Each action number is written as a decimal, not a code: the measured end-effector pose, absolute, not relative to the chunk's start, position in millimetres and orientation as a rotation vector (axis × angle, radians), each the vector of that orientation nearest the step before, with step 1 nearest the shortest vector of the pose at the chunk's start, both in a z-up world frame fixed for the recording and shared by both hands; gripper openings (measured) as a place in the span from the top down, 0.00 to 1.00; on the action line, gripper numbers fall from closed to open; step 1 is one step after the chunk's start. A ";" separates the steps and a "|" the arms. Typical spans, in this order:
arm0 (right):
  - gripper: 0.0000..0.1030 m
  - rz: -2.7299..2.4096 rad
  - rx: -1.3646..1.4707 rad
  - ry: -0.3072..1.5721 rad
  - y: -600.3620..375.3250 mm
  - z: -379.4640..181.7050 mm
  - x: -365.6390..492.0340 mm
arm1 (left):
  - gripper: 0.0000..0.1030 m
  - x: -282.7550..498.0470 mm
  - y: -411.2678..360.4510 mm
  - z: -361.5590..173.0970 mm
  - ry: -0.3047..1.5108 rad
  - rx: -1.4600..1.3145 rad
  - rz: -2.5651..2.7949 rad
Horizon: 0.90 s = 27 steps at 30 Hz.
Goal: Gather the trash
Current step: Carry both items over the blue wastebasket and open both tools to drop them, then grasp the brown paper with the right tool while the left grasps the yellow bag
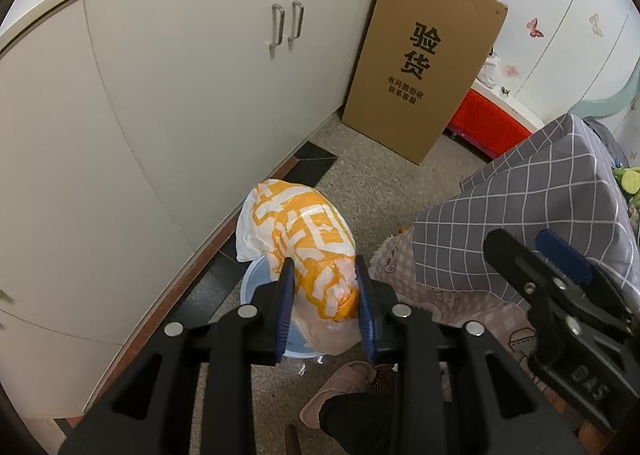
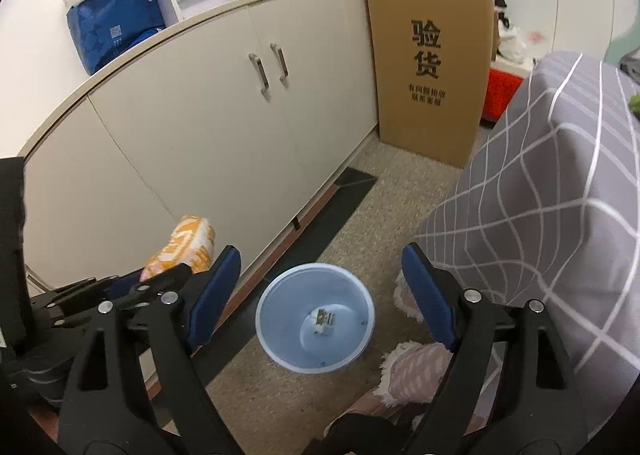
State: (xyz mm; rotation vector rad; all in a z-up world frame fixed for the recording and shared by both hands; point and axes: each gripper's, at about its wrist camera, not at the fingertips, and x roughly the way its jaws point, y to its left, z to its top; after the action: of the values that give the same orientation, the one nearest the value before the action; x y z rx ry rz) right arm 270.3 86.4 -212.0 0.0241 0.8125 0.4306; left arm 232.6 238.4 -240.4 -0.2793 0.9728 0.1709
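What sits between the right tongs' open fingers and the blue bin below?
Nothing: in the right wrist view the right tongs hang open above the blue bin, only air between; one small scrap lies inside.

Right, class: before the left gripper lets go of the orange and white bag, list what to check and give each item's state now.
1. Left gripper shut on the orange and white bag: ok.
2. Bag above the blue bin: ok.
3. Right gripper open, nothing in it: ok.
4. Bin upright, mouth clear: ok.
5. Small scrap already in the bin: ok.
6. Bag fits the bin: cannot tell.
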 end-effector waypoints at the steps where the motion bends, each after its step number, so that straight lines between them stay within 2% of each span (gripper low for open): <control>1: 0.20 0.430 0.024 0.802 85.8 -209.8 269.6 | 0.73 234.3 237.4 -240.7 0.974 -0.280 0.167; 4: 0.20 0.423 0.037 0.774 81.9 -203.3 269.2 | 0.69 240.5 237.0 -239.9 0.969 -0.287 0.156; 5: 0.20 0.418 0.044 0.763 79.7 -200.4 268.9 | 0.64 242.8 236.8 -238.8 0.962 -0.289 0.154; 6: 0.20 0.415 0.052 0.754 77.9 -198.1 268.8 | 0.47 245.1 237.1 -237.2 0.954 -0.290 0.161; 8: 0.20 0.406 0.063 0.736 73.7 -193.3 267.5 | 0.25 246.9 238.4 -233.9 0.940 -0.282 0.195; 17: 0.18 0.410 0.086 0.709 64.1 -176.1 253.4 | 0.25 229.5 235.0 -218.2 0.920 -0.291 0.215; 27: 0.17 0.379 0.146 0.624 22.9 -134.2 218.6 | 0.23 191.9 197.9 -161.0 0.796 -0.267 0.168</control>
State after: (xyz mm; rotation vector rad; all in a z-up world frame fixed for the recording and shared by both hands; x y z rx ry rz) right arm 218.6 22.9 -134.2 0.1455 0.6237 0.3793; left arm 191.9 197.9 -161.0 -0.2671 0.7963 0.1679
